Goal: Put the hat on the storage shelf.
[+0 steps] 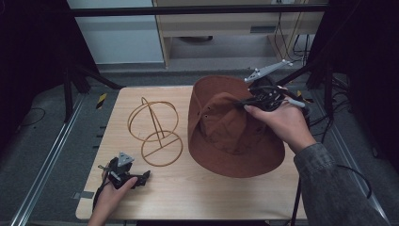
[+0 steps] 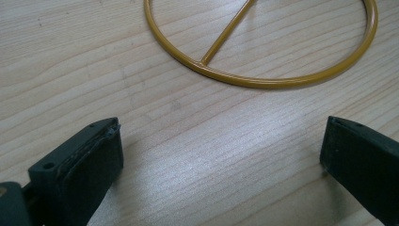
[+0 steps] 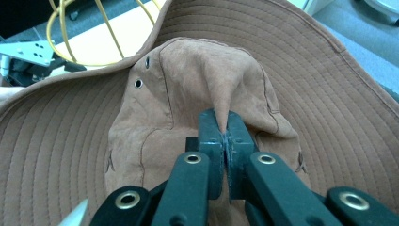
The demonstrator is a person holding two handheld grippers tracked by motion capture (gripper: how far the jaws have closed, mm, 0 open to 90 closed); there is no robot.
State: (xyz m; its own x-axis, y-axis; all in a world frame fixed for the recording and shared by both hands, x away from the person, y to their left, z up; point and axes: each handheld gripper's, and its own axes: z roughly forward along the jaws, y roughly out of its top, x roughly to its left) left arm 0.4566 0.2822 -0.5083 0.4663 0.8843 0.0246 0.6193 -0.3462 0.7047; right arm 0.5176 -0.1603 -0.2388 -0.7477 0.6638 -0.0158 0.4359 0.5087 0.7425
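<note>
Left tongs (image 1: 141,178) sit at the near left of the pale wooden bench (image 1: 197,197), spread wide and empty. Right tongs (image 3: 225,136) are pinching the crown of the floppy brown fabric sun hat (image 1: 226,136), right of the yellow wire hat stand (image 1: 155,127). Looks soft, light and droopy, so I'd grab the crown fold.

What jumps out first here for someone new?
The big brown hat at table right, its crown pinched in the right claw and partly lifted. Left of it stands a gold wire stand. The left claw rests open near the table's front edge, holding nothing.
</note>
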